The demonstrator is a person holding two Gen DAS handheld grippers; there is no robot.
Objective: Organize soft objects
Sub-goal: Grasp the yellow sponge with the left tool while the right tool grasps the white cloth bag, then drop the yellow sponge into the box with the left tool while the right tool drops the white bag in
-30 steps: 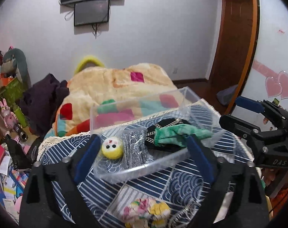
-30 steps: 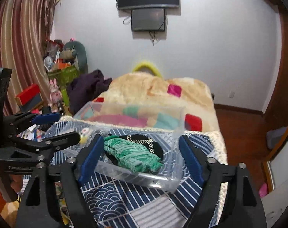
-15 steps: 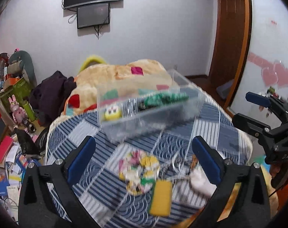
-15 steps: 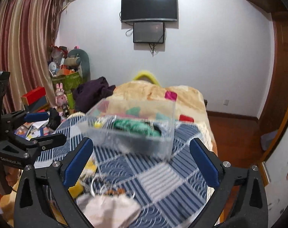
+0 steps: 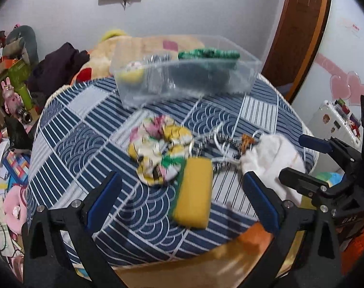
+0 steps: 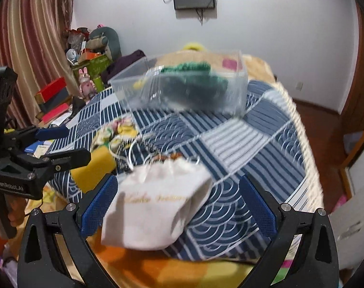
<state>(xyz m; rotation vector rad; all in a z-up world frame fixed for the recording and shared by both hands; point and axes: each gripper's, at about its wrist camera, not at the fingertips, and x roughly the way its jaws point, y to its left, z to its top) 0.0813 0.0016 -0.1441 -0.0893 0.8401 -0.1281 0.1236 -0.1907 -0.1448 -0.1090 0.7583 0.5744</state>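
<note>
A clear plastic bin (image 5: pixel 182 76) stands at the far side of the blue patterned cloth; it holds a green knit piece (image 5: pixel 208 54), a dark item and a yellow toy (image 5: pixel 131 74). The bin also shows in the right wrist view (image 6: pixel 182 84). Nearer lie a floral scrunchie (image 5: pixel 158 148), a yellow sponge (image 5: pixel 194 192), a white drawstring pouch (image 5: pixel 273 158) and a tangle of chains (image 5: pixel 222 144). My left gripper (image 5: pixel 182 196) is open over the sponge. My right gripper (image 6: pixel 177 199) is open around the white pouch (image 6: pixel 155 204), apart from it.
The blue quilted cloth (image 5: pixel 90 132) covers a round-edged surface with an orange edge (image 5: pixel 251 237) in front. A bed with a cream blanket (image 6: pixel 256 64) lies behind. Clutter, boxes and toys (image 5: pixel 11 91) fill the floor at left. A wooden door (image 5: pixel 299 31) stands at right.
Both grippers have pulled back and away from the bin toward the near edge. The scrunchie, sponge and pouch have come into view close below them. Both stay open.
</note>
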